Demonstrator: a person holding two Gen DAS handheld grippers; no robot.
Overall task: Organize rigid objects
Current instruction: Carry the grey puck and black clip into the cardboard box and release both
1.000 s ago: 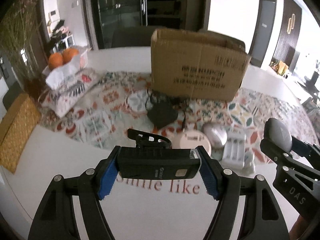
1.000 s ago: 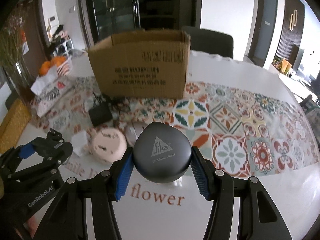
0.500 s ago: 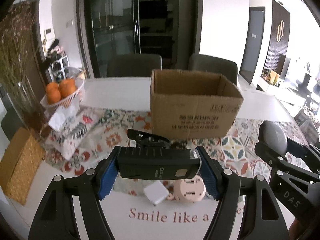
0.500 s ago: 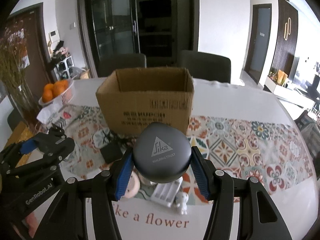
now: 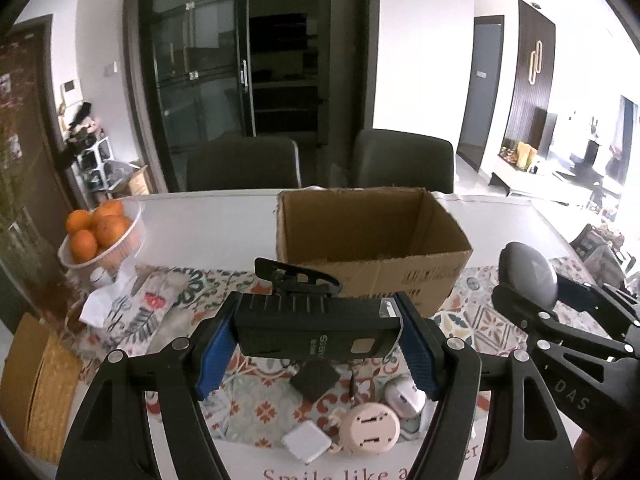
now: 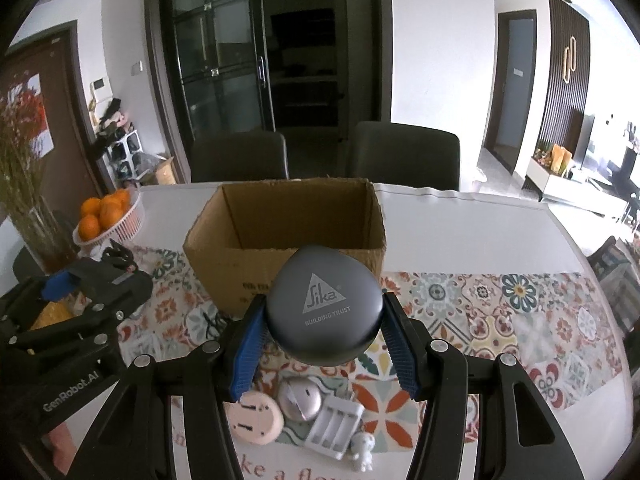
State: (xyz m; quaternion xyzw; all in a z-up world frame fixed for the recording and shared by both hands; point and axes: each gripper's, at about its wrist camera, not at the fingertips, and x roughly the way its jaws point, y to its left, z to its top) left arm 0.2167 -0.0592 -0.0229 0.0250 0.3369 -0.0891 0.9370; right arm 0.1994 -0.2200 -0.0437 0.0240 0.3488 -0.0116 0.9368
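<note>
My left gripper [image 5: 316, 340] is shut on a long black bike light [image 5: 316, 332], held crosswise above the table, its strap mount sticking up behind. My right gripper [image 6: 322, 340] is shut on a rounded grey Sika case [image 6: 323, 312]. Both hang above and in front of an open cardboard box [image 5: 372, 248] [image 6: 288, 232], whose inside looks bare. In the left wrist view the right gripper with the grey case [image 5: 528, 276] shows at the right. In the right wrist view the left gripper with the black light [image 6: 100, 284] shows at the left.
Below lie a pink round socket [image 5: 370, 428], a white cube charger [image 5: 306, 442], a black adapter [image 5: 314, 378], a silver mouse [image 6: 300, 400], a white battery charger [image 6: 334, 426] and a small white figurine [image 6: 362, 450]. A basket of oranges [image 5: 100, 232] stands at the left. Two chairs stand behind the table.
Both grippers have risen with their loads; the box top has come into view and its inside now shows. The small items on the patterned runner have slid down the frames.
</note>
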